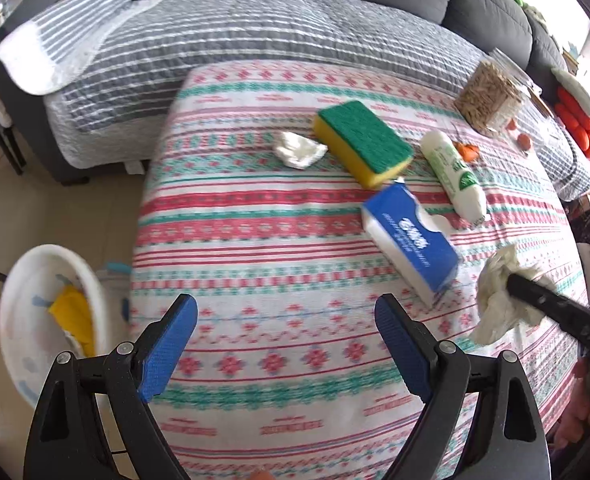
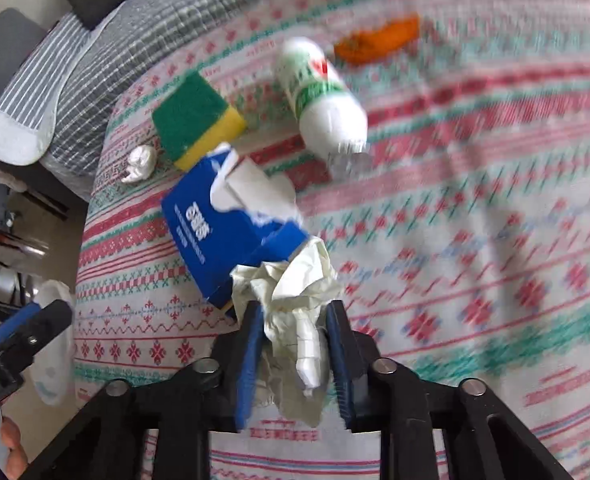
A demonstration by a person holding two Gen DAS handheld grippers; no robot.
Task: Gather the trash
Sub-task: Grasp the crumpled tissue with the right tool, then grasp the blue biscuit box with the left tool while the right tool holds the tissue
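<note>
A large crumpled tissue (image 2: 291, 280) sits between the blue pads of my right gripper (image 2: 294, 306), which is shut on it just above the patterned tablecloth (image 2: 475, 240). The left wrist view shows the same tissue (image 1: 495, 300) at the right with a black finger (image 1: 555, 308) of that gripper on it. A smaller crumpled tissue (image 1: 299, 150) lies beside the sponge (image 1: 363, 140), and an orange peel (image 1: 467, 151) lies beyond the bottle. My left gripper (image 1: 287, 304) hangs open over the cloth's near edge, holding nothing. A white bin (image 1: 27, 300) stands on the floor at the left.
A blue tissue box (image 1: 411, 240), a white bottle (image 1: 453, 172) lying on its side and a clear jar of sticks (image 1: 487, 96) share the table. A sofa under a grey striped quilt (image 1: 255, 28) runs behind it. Something yellow (image 1: 75, 316) lies in the bin.
</note>
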